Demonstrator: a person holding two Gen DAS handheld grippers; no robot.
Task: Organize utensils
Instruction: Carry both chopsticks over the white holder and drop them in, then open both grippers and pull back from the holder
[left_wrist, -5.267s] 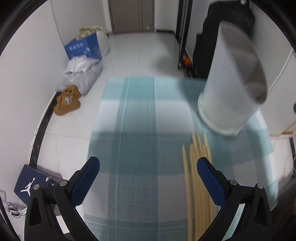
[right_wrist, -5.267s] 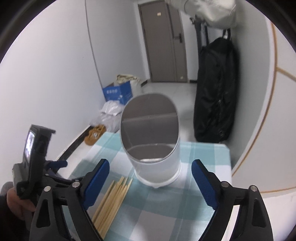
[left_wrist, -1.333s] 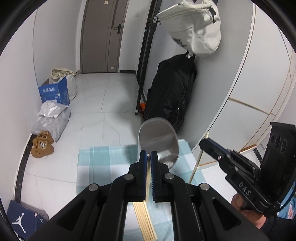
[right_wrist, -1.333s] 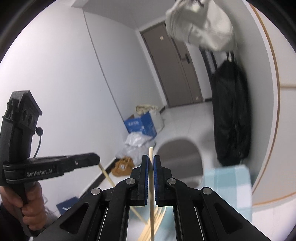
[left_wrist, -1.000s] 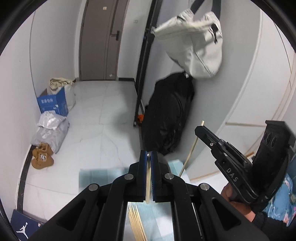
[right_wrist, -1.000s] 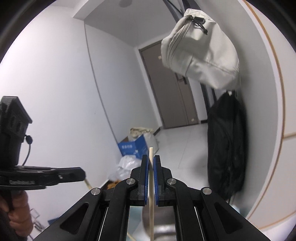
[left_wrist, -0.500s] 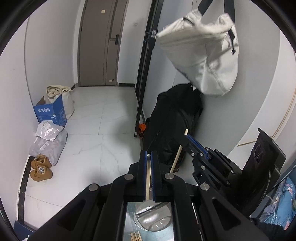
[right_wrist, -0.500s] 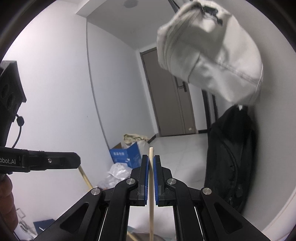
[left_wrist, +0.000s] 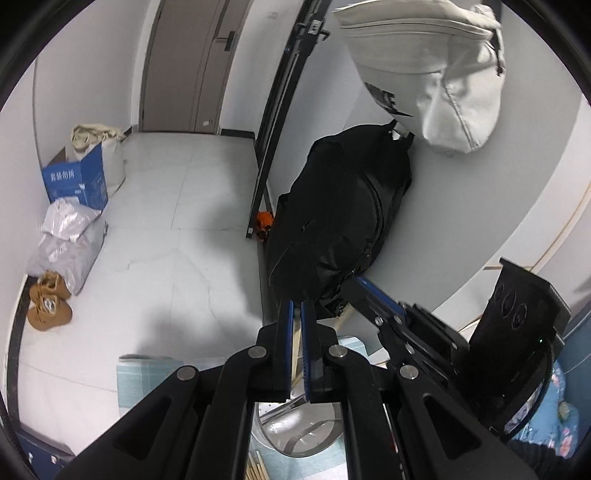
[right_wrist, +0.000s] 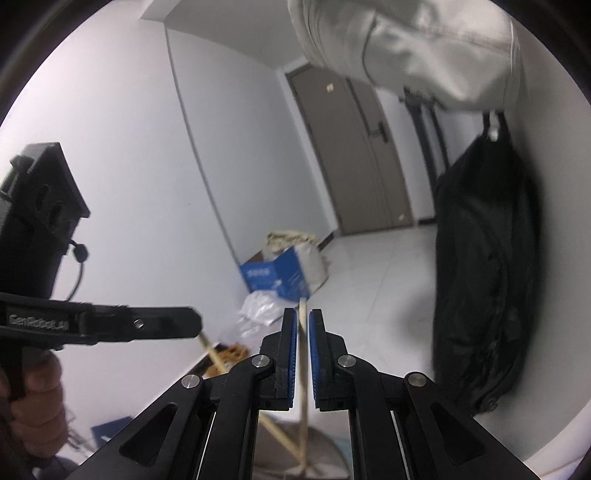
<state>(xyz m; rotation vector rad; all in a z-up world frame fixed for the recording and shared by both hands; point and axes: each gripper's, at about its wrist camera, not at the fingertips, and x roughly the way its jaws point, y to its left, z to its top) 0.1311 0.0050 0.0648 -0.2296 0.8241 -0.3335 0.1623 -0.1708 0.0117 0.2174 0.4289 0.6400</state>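
Our left tool (left_wrist: 297, 332) is closed on a wooden chopstick (left_wrist: 295, 354) that slants down into the translucent holder (left_wrist: 303, 439) on the checked surface (left_wrist: 147, 373) near us. To its right, our right tool (right_wrist: 302, 343) has a small gap between its pads; a second chopstick (right_wrist: 303, 398) stands there, lower end in the same holder. More chopsticks (left_wrist: 256, 469) lie beside the holder.

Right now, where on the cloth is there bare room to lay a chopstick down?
Only the cloth strip left of the cup shows bare. The cup mouth is crowded by both held chopsticks, and loose chopsticks lie at its near-left side.
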